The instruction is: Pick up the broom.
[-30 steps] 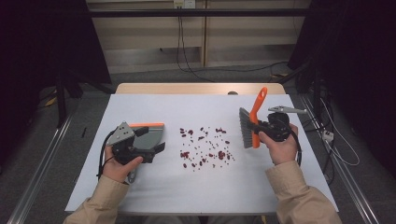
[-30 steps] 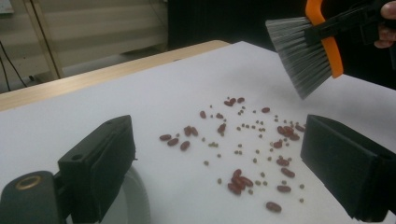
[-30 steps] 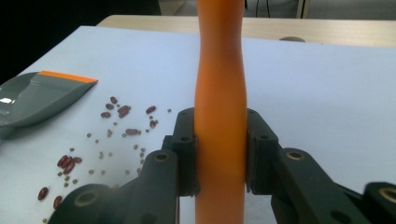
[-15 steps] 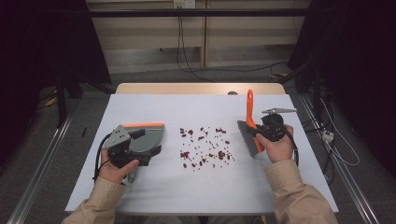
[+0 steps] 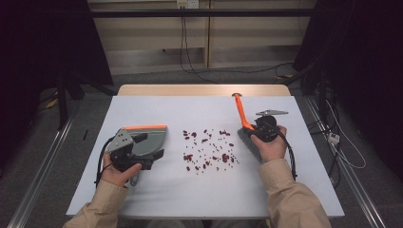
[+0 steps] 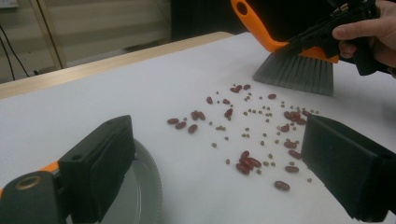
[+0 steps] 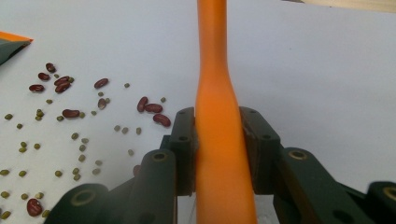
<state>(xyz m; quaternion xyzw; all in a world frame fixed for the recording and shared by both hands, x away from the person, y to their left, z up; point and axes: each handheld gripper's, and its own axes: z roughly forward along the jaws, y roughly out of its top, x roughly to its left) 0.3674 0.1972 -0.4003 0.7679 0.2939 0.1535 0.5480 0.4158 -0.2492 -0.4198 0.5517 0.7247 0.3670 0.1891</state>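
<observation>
Right gripper [image 5: 258, 129] clamps brush [image 5: 241, 118] handle, bristles right of beans [image 5: 209, 151] (red and green); left gripper [image 5: 138, 151] grips dustpan [image 5: 151, 140]; bare table [image 5: 190, 199] nearer.

White tabletop [image 5: 190, 199] with a bare wood strip [image 5: 199, 90] along its far edge. Beyond it, grey floor [image 5: 157, 78] with black cables [image 5: 190, 57] trailing down from a pale wall panel [image 5: 157, 38]. Metal rails [image 5: 43, 171] run along the floor on the left and on the right [image 5: 354, 190]. Small white plug or connector [image 5: 334, 138] lies on the right floor among cables. Dark curtains [image 5: 43, 38] on both sides.
</observation>
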